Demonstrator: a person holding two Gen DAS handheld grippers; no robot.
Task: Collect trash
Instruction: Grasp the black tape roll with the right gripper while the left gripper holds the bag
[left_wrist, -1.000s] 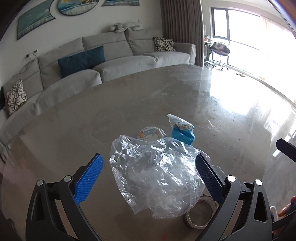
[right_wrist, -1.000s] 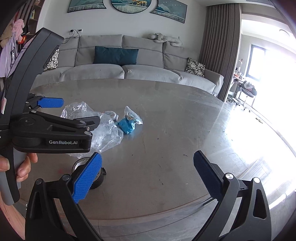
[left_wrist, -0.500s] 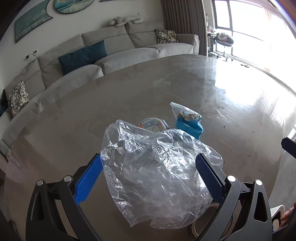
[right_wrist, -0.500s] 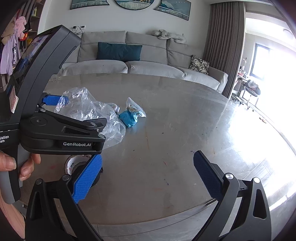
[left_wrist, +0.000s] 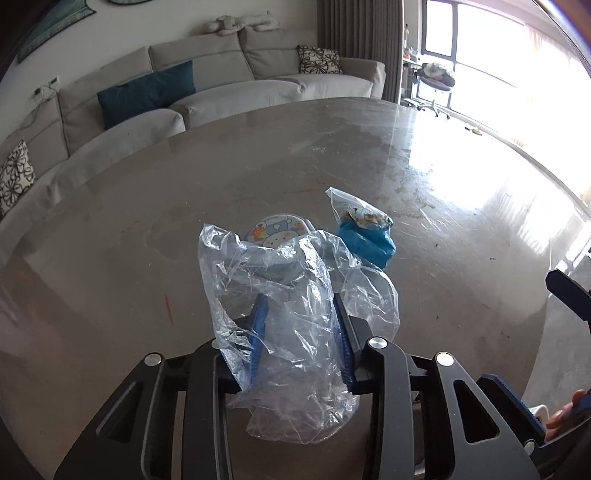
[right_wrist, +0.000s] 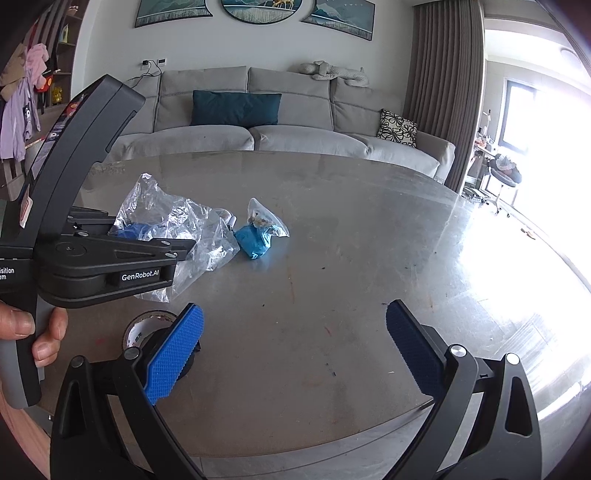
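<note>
The left gripper (left_wrist: 301, 325) is seen clamped on a crumpled clear plastic bag (left_wrist: 291, 295), its blue-padded fingers (left_wrist: 260, 321) drawn in close with the film bunched between and draped over them. From the right wrist view the same bag (right_wrist: 173, 229) is seen gathered at the tips of the left gripper (right_wrist: 122, 232), with the lower folds hanging down to the grey table (right_wrist: 332, 258); whether the bag is lifted clear of the surface cannot be told. The handle of the left tool is gripped by the person's left hand (right_wrist: 33, 328) at the frame edge. Just behind the held bag, a round lid with a cartoon print (left_wrist: 277, 230) lies flat on the table, partly hidden by the plastic. To the right of that lid, a small clear pouch holding blue material and some brownish scraps (left_wrist: 365, 232) rests on the table, near the held bag but not gripped; in the right wrist view this pouch (right_wrist: 258, 236) sits just beside the bag's trailing edge. The right gripper (right_wrist: 295, 347) is held spread wide above the near part of the table, nothing between its blue pads (right_wrist: 177, 350). A roll of tape (right_wrist: 147, 328) lies on the table behind the right gripper's left finger, partly covered by it. A grey sofa (right_wrist: 258, 136) with a teal cushion (right_wrist: 234, 109) stands beyond the table, and bright window glare is noted on the right side of the tabletop.
</note>
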